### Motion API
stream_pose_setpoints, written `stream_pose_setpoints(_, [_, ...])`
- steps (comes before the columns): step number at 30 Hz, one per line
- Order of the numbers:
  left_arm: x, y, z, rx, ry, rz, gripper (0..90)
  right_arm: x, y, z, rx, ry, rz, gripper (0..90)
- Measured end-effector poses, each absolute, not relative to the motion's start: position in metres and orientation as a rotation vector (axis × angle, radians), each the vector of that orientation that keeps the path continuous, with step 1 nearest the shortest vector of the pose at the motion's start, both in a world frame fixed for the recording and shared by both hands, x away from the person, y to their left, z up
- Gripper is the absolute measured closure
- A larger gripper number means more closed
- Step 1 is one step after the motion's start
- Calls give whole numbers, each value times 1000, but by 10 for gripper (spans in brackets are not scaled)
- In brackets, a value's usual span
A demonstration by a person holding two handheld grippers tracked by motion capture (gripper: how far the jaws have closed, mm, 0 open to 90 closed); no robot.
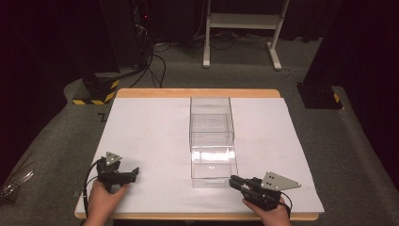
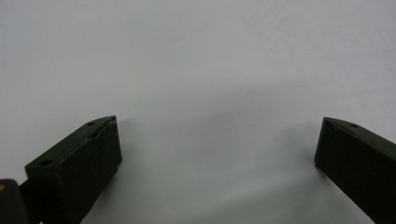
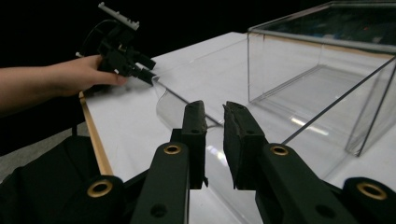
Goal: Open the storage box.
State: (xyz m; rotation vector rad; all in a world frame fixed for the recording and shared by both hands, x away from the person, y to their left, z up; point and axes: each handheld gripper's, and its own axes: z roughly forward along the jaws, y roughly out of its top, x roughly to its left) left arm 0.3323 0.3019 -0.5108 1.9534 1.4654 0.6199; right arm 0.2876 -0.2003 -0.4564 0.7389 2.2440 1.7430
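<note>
**White table with a clear box**

White table [image 1: 141, 136] is seen on dark carpet. 1 clear box [image 1: 211, 125] is set at its middle. The left gripper [image 2: 219, 144] is held spread wide over bare table. The right gripper [image 3: 215, 123] is nearly pressed together (a clear sheet [image 3: 187, 105] lies just ahead), near the box's front.

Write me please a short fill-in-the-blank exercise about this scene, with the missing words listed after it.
1. The clear box stands on a ____ mat.
2. In its own view, the jaws of the left gripper stand wide ____.
3. The jaws of the right gripper are nearly closed on a clear ____ sheet.
4. In the high view, each gripper is held by a person's ____.

Missing words: white; open; plastic; hand
</note>
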Motion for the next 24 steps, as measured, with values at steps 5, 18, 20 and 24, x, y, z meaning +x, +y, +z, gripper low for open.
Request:
stream_pose_setpoints(5, [332, 302, -511, 1954, 1465, 619, 6, 290, -206, -450, 770, 2178, 1729, 761])
stream_pose_setpoints(18, [332, 302, -511, 1954, 1466, 619, 6, 304, -233, -453, 891, 2045, 1649, 695])
stream_pose_setpoints(20, [332, 302, -511, 1954, 1466, 619, 6, 307, -238, -455, 912, 2030, 1624, 682])
stream_pose_setpoints(24, [332, 302, -511, 1954, 1465, 619, 6, 312, -247, -461, 967, 2005, 1561, 669])
